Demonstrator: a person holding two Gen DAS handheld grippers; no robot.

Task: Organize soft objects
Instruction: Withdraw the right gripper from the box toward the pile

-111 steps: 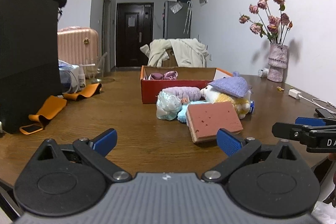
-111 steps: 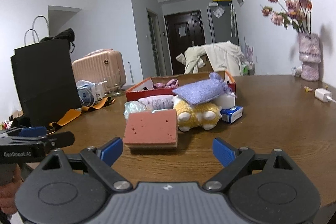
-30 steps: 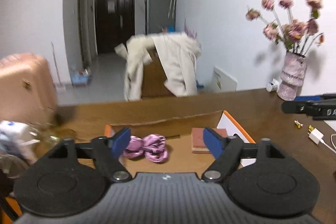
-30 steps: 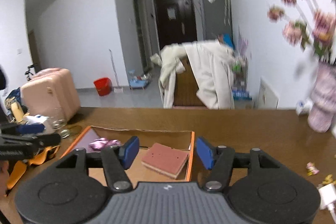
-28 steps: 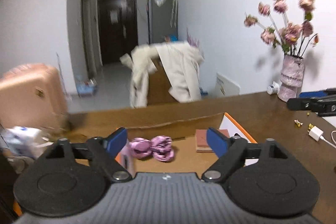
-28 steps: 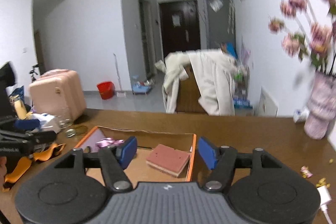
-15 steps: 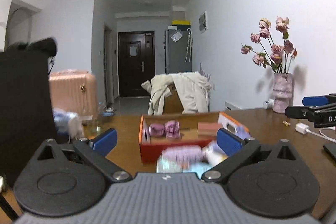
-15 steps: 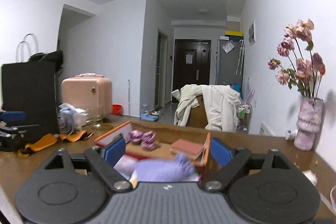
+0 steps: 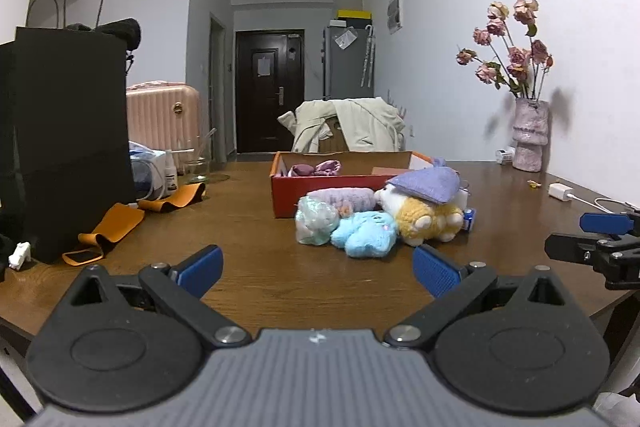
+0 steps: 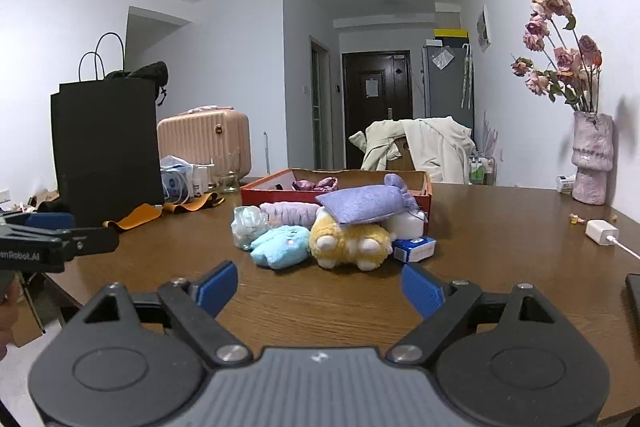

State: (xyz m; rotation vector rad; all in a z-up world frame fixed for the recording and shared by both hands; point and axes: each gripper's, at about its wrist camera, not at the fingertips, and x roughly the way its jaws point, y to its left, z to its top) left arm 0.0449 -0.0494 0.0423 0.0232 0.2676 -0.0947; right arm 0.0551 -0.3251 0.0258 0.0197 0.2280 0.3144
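The left gripper (image 9: 316,273) is held low over the wooden table (image 9: 256,227) with its blue pads spread as wide as they go, and nothing lies between them; the right gripper (image 10: 320,285) is also released, its jaws are opening a little more at this moment, and the gap between its pads is empty too.

The soft things lie in a small heap ahead of both pairs of fingers, well apart from the tips; in the left view the light blue plush toy (image 9: 366,233) is the nearest one, just beyond the gap and toward the right pad (image 9: 434,275); the yellow plush toy (image 9: 428,221) lies beside it on the right, and the purple pouch (image 9: 426,183) rests on top of it; a pale crumpled bag (image 9: 316,221) is on the left of the blue toy, touching it, and a lilac knitted roll (image 9: 346,199) lies behind these two.

In the right view the yellow plush toy (image 10: 350,241) sits straight ahead of the gap, with a small blue and white pack (image 10: 414,247) beside it on the right.

The red box (image 9: 332,187) stands behind the heap, touching it; inside are purple fabric pieces (image 9: 316,167), and at its right end a pinkish flat edge, perhaps a sponge, though the view is too poor to be sure.
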